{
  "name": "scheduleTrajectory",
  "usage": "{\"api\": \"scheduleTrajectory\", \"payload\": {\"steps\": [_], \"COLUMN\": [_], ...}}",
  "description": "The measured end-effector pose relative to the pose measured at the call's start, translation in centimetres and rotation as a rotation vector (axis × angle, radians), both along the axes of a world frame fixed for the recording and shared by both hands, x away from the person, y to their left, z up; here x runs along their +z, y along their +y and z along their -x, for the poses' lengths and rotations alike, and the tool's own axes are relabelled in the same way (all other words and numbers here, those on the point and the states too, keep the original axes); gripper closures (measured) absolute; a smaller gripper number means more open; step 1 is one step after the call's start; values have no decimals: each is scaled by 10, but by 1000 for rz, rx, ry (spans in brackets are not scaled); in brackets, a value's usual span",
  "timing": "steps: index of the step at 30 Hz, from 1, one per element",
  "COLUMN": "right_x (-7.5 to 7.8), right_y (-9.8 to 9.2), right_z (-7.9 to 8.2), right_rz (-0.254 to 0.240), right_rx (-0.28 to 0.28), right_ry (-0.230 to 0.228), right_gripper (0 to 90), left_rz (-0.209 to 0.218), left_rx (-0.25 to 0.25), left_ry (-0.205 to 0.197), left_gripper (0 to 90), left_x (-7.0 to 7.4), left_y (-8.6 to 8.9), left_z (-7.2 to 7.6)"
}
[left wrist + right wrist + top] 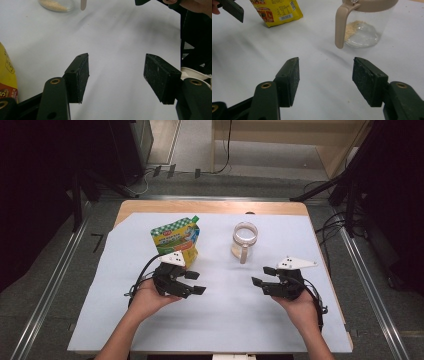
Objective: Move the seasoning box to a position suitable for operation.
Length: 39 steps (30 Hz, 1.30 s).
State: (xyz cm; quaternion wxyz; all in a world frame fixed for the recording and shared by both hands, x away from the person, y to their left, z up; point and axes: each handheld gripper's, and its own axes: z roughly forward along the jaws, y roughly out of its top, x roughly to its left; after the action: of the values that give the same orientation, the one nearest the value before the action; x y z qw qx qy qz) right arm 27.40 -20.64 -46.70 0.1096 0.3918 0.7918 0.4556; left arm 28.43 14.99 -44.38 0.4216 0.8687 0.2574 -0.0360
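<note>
So there's one yellow-green snack pouch [176, 241] and one clear jug [245, 238] with a beige handle on the counter [225, 320]. Two grippers as well, left [195, 282] and right [263, 276], one per hand.

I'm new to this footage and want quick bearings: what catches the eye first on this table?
The bright yellow and green pouch stands out, upright on the pale sheet left of centre, just beyond the left hand-held gripper. To its right stands a clear jug with a beige handle and a little tan powder at the bottom. Nearer the person, the right hand-held gripper faces the left one, both with jaws open and empty.
</note>
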Motion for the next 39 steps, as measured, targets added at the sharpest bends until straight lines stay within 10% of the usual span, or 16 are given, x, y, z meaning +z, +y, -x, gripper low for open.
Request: {"api": "scheduleTrajectory", "payload": {"steps": [7, 26, 39], "right_x": [4, 21, 18], "right_y": [8, 21, 33], "right_z": [-6, -38, -72], "right_rz": [39, 48, 77], "right_rx": [27, -38, -201], "right_ry": [18, 21, 21], "right_gripper": [412, 351, 148], "left_rz": [83, 22, 13], "left_rx": [-30, -17, -19], "left_ry": [29, 8, 10], "left_gripper": [376, 376, 376], "left_x": [4, 4, 3], "left_y": [1, -2, -3], "left_z": [2, 3, 3]}}
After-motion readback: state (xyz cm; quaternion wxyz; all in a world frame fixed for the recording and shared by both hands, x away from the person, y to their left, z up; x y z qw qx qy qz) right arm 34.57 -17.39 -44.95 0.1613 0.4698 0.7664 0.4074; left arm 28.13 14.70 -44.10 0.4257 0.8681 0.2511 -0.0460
